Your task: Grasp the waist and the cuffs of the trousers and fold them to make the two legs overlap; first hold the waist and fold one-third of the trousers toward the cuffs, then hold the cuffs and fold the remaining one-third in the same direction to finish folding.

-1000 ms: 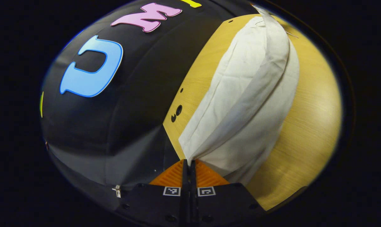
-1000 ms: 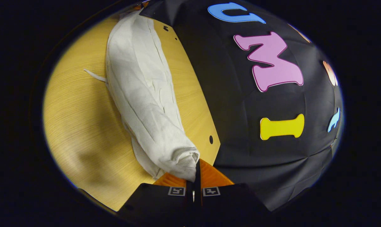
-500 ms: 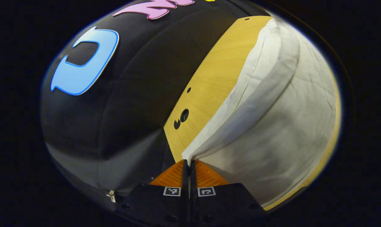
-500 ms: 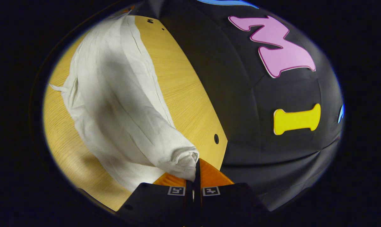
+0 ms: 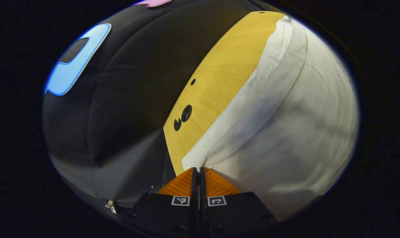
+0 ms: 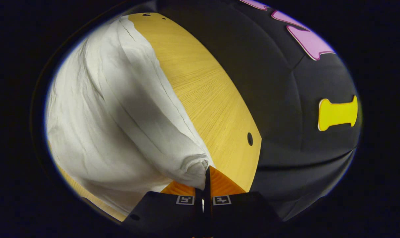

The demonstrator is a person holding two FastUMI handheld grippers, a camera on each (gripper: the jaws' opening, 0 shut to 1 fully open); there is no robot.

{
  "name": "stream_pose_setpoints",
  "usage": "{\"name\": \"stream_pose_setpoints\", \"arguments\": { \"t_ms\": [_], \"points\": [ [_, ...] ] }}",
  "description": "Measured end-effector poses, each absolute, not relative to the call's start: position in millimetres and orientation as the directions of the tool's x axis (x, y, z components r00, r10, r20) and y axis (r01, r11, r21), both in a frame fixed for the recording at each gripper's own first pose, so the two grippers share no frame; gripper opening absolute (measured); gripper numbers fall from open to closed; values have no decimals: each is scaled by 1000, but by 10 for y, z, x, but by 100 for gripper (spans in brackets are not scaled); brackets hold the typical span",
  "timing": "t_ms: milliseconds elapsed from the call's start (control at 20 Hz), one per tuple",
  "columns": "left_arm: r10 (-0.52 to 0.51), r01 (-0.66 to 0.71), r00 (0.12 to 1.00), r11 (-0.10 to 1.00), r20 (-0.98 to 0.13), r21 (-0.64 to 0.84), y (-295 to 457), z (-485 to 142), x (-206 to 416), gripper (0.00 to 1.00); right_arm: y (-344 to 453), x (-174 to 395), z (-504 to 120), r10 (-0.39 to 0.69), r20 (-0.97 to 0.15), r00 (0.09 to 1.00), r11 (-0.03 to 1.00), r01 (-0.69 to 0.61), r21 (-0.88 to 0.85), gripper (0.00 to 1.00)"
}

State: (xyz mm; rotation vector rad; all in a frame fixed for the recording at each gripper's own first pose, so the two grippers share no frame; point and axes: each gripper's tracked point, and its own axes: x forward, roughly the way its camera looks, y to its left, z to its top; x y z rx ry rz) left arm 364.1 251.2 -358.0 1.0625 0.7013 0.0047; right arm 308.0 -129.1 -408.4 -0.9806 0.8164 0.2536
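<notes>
Both grippers are clamped on the white trousers (image 5: pixel 286 125), which lie along the wooden table (image 5: pixel 219 76) with one long edge lifted. The left gripper (image 5: pixel 199 170) has its fingers pressed together on a corner of the cloth at the near end of its view, and the right gripper (image 6: pixel 207 172) pinches a bunched, rolled corner of the trousers (image 6: pixel 120 112) in the same way. Which end is the waist and which the cuffs cannot be told from here. My reading is that this is the first step, bringing one leg over the other: a raised fold of cloth runs from each gripper toward the far end, over a flat layer resting on the table (image 6: pixel 203 82). The next move calls for carrying both corners across together, level and taut, so the upper leg settles edge to edge on the lower one, then letting go. The main risk is slack in the middle, which could leave a ridge or a skewed overlap. Beside the trousers the table shows a few small holes (image 5: pixel 186 113), one also in the right gripper view (image 6: pixel 250 138), and the booth wall (image 5: pixel 120 99) stands just past the table edge; neither is in the path of the fold.
</notes>
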Motion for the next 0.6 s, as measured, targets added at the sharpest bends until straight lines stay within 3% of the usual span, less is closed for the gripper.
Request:
{"name": "stream_pose_setpoints", "arguments": {
  "t_ms": [450,600],
  "points": [
    [372,345,775,428,-511,835,2549,-3716,3558,6,-1250,3015,-4074,-84,-726,683,430,-632,-645,11],
    [365,339,763,478,-534,811,2527,-3715,3469,6,-1284,3003,-4090,-83,-725,683,444,-626,-641,11]
  ]
}}
